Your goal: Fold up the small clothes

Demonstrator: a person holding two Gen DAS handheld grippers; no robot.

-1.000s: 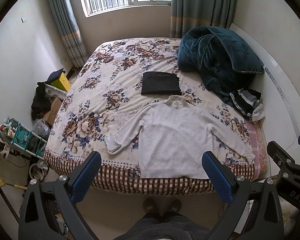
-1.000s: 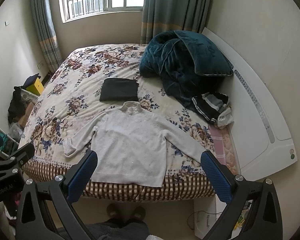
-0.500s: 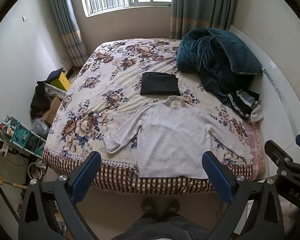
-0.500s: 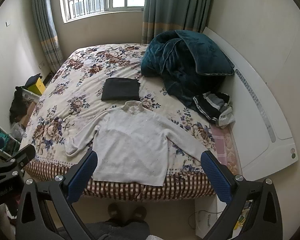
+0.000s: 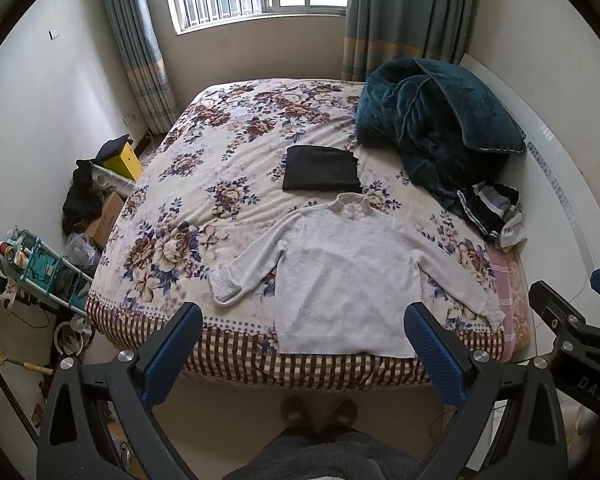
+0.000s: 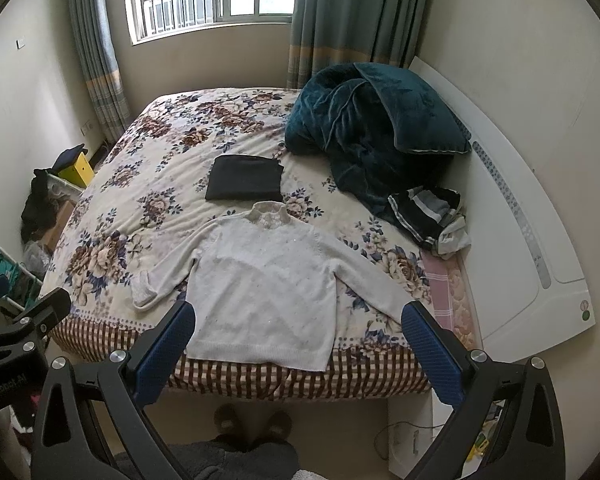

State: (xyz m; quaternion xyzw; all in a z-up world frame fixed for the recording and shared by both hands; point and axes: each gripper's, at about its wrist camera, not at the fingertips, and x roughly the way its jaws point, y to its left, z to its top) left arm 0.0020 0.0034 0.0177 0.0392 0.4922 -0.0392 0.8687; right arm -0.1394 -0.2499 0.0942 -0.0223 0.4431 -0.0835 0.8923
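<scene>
A white long-sleeved sweater (image 5: 344, 276) (image 6: 264, 292) lies flat, sleeves spread, on the near part of the floral bed (image 5: 220, 168) (image 6: 148, 152), its hem at the bed's front edge. Behind its collar lies a folded black garment (image 5: 320, 168) (image 6: 244, 178). My left gripper (image 5: 300, 344) is open, held in the air before the bed, with nothing between its blue fingers. Over the hem, my right gripper (image 6: 298, 340) is likewise open and holds nothing. Each gripper shows at the edge of the other's view.
A heaped teal blanket (image 5: 432, 120) (image 6: 376, 124) and a striped pile of clothes (image 5: 488, 208) (image 6: 428, 212) fill the bed's right side, by the white headboard (image 6: 520, 216). Boxes, a yellow bin (image 5: 124, 158) and a rack (image 5: 44, 264) crowd the floor on the left. Slippered feet (image 5: 320, 408) stand below.
Both grippers have drawn back and up a little, so the bed and sweater look smaller and farther. Their fingers stay open. The sweater has not moved.
</scene>
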